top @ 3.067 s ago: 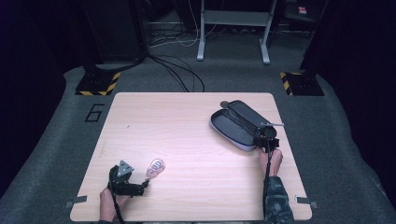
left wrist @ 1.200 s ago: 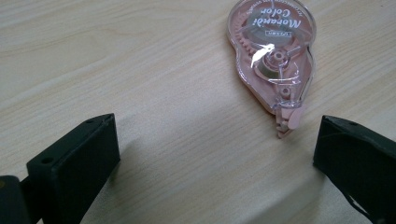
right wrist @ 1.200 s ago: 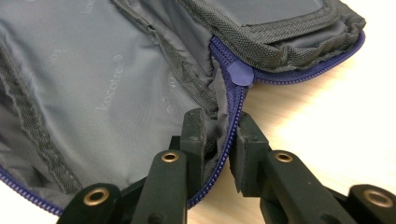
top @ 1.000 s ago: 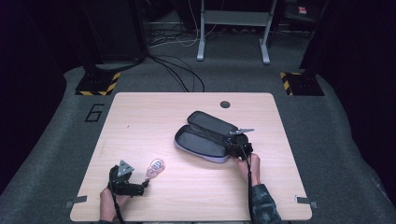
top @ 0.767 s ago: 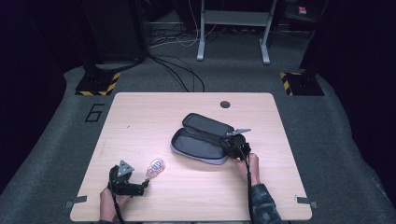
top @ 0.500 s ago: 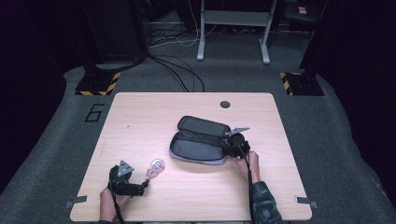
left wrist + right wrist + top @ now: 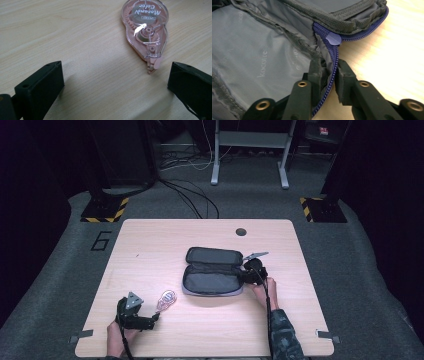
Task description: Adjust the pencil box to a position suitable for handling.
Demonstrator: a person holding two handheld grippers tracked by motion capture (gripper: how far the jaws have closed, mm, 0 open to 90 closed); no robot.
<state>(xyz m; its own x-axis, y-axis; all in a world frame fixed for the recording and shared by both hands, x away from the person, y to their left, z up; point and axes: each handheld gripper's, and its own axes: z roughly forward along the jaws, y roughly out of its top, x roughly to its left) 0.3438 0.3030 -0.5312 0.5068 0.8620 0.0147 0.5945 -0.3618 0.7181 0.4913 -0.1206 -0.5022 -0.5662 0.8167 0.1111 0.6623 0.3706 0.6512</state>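
Two tools, one case to settle

Two things matter for the step in hand: the right tool [image 7: 328,75] has its jaws pinched together on the zippered rim of the open pencil case [image 7: 212,277], and that thin fabric edge is all it holds. A grip this shallow can slip off the zip teeth, so any drag across the worktop [image 7: 150,245] is best kept low and slow, pulling along the rim's line and not lifting it. The case lies opened flat near the middle of the worktop, lid half toward the far edge, and would probably fold if tugged upward.

The left tool [image 7: 115,82] rests at the near left with its jaws wide apart, gripping nothing; the pink correction tape dispenser [image 7: 146,30] lies just ahead of them, its tip pointing between the jaws. A straight approach would likely seat it.

The worktop is pale wood with a round cable hole [image 7: 241,231] at the far side. Grey carpet surrounds it, with a painted numeral [image 7: 101,240], hazard-striped stand feet [image 7: 105,209] and loose cables [image 7: 192,195] beyond.
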